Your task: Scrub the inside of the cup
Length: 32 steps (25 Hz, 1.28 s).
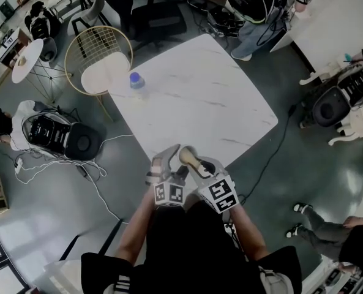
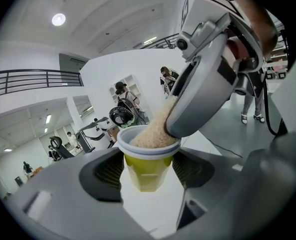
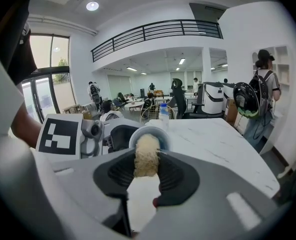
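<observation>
1. Over the desk's [image 1: 199,97] near corner: yellow cup [image 2: 145,171] clamped in left claw [image 2: 148,170], long axis crosswise to that claw, mouth facing right claw [image 3: 147,171].
2. Right claw clenched on tan sponge [image 3: 147,156], its end inside cup mouth.
3. Desk white marble; grey floor [image 1: 279,164], open hall w/ balcony rail [image 3: 152,31].
4. Blue-capped bottle [image 1: 135,81] at desk's far edge, wire chair [image 1: 98,57] beside it; person w/ backpack [image 3: 260,89] beyond.

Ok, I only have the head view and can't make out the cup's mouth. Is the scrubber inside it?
Observer: Yes, the left gripper view shows the scrubber reaching down into the mouth of the cup.
Operator: How is the cup held?
Observer: The left gripper clamps its yellow body between both pads, just below the pale rim.
Operator: And the scrubber?
Observer: The right gripper is shut on its tan fibres.
</observation>
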Motion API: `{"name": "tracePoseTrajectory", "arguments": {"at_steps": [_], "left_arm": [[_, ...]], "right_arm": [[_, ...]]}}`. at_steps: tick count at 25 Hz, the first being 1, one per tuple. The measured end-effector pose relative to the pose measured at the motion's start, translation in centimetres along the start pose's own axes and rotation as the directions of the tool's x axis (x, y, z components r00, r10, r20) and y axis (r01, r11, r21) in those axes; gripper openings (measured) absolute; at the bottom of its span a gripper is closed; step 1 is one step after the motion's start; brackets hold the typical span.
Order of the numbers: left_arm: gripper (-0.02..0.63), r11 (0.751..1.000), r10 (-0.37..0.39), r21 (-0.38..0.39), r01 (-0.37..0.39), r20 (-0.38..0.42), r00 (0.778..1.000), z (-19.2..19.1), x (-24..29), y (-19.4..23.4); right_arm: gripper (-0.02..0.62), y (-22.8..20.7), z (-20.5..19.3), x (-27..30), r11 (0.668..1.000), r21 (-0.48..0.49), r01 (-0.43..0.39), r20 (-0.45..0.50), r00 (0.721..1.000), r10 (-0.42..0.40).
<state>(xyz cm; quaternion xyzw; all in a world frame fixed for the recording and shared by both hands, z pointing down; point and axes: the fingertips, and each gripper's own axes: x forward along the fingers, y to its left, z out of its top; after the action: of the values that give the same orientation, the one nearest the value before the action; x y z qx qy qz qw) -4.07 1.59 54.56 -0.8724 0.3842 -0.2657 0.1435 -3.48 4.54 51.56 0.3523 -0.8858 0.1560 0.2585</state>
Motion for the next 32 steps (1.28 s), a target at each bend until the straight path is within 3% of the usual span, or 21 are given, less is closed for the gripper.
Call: {"name": "tracePoseTrajectory", "arguments": {"at_steps": [32], "left_arm": [[0.313,1.0,-0.022,-0.004,0.022,-0.001,1.0,1.2,0.3,-0.5]], "right_arm": [[0.107,-1.6,-0.4,-1.0,1.0,0.026,-0.001,-0.03,1.0,0.002]]}}
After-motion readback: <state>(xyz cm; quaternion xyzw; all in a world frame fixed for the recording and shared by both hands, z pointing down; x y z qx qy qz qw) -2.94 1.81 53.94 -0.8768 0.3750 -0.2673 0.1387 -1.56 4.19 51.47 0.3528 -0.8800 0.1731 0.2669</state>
